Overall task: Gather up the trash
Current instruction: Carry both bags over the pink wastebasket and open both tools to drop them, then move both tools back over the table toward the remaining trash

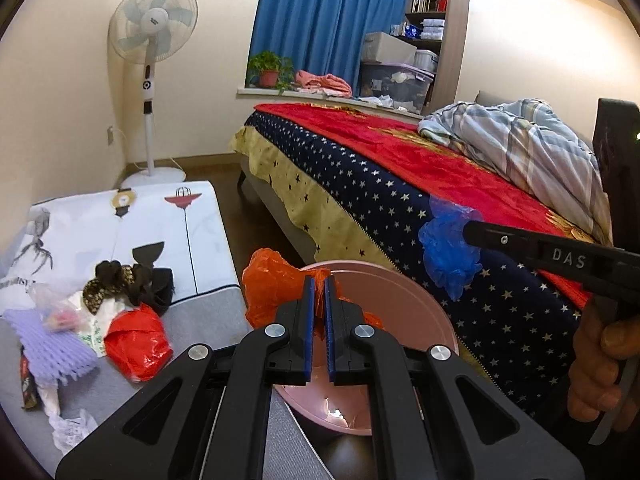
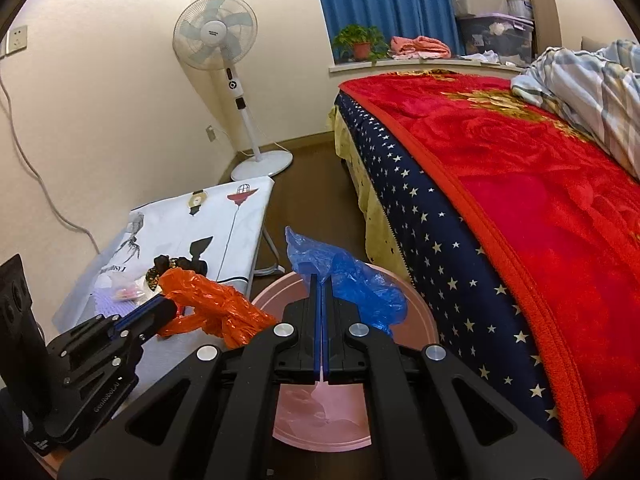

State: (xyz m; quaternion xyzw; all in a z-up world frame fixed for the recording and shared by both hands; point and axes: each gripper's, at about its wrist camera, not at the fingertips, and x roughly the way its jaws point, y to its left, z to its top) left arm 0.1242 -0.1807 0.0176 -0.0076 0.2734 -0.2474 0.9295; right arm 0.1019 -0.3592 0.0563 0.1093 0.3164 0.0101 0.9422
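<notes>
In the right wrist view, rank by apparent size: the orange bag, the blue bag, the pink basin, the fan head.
1. pink basin, partly hidden by the gripper.
2. orange bag and blue bag look alike; unranked.
3. fan head, though it stands farther away, so unsure.

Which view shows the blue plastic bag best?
The right wrist view: the blue bag sits centred, pinched in the right gripper above the pink basin. The left wrist view shows it only off to the side, against the bed.

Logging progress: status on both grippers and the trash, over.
Left gripper shut on orange bag. Right gripper shut on blue bag. Both over pink basin. Nothing blocking.
</notes>
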